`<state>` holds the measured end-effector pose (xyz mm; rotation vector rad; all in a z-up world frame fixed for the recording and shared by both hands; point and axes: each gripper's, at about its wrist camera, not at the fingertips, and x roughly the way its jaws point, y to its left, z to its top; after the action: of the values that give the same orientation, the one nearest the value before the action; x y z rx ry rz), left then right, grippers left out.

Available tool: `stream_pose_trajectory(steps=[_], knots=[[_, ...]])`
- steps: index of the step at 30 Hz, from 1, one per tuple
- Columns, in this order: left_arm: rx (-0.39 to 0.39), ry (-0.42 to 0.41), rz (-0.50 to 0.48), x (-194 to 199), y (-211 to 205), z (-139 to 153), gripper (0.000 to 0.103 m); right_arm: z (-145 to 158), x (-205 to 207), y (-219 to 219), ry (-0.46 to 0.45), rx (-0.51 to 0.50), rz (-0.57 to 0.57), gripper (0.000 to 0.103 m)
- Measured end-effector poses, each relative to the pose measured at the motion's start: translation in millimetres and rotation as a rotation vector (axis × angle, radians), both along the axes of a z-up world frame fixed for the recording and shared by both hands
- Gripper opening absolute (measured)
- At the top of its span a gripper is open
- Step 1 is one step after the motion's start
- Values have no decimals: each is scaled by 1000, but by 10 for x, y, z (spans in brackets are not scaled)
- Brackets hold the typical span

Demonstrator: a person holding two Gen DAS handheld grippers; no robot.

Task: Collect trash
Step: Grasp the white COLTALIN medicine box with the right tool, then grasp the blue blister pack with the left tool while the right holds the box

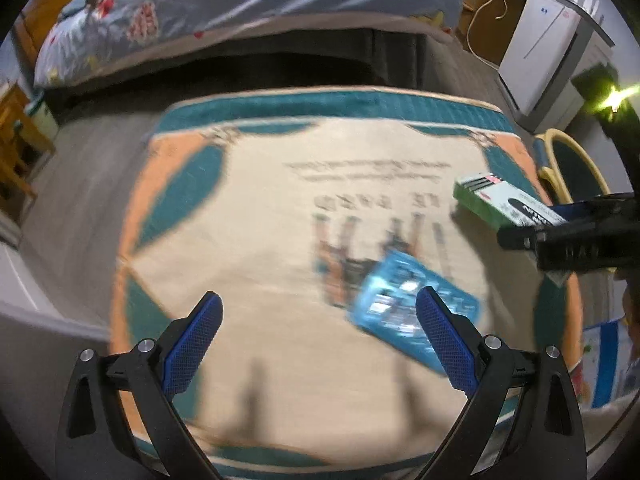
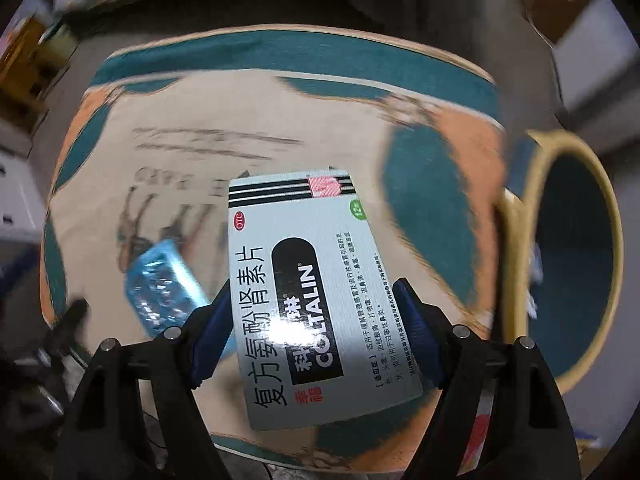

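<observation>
My right gripper (image 2: 314, 286) points down over the rug, its blue pads pressed on both long edges of a white and green medicine box (image 2: 304, 240) printed COLTALIN. In the left wrist view the same box (image 1: 492, 196) hangs at the right, held clear of the rug. A blue blister pack (image 1: 400, 304) lies flat on the rug, just beyond the right finger of my left gripper (image 1: 320, 295). That gripper is open, with only rug between its pads. The blister pack (image 2: 164, 284) also shows left of the box in the right wrist view.
A cream, teal and orange rug (image 1: 260, 220) covers the floor. A teal bin with a yellow rim (image 2: 576, 248) stands off its right edge. A bed with a blue printed cover (image 1: 240, 0) lies beyond the rug, and a white appliance (image 1: 540, 52) stands at the far right.
</observation>
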<state>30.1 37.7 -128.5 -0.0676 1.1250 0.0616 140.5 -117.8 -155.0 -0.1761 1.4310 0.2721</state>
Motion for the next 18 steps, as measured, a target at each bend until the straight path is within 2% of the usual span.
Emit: stream_pose_trajectory(steps=[6, 12, 15, 18], knots=[[18, 31, 44, -12, -434, -223, 96, -52, 12, -402, 10, 15, -36, 76], [-43, 63, 167, 99, -532, -334, 96, -92, 37, -690, 17, 25, -22, 76], [-84, 134, 231, 131, -549, -489, 97, -124, 47, -824, 23, 37, -26, 76], [-32, 156, 191, 180, -657, -580, 97, -121, 79, -887, 16, 49, -20, 76]])
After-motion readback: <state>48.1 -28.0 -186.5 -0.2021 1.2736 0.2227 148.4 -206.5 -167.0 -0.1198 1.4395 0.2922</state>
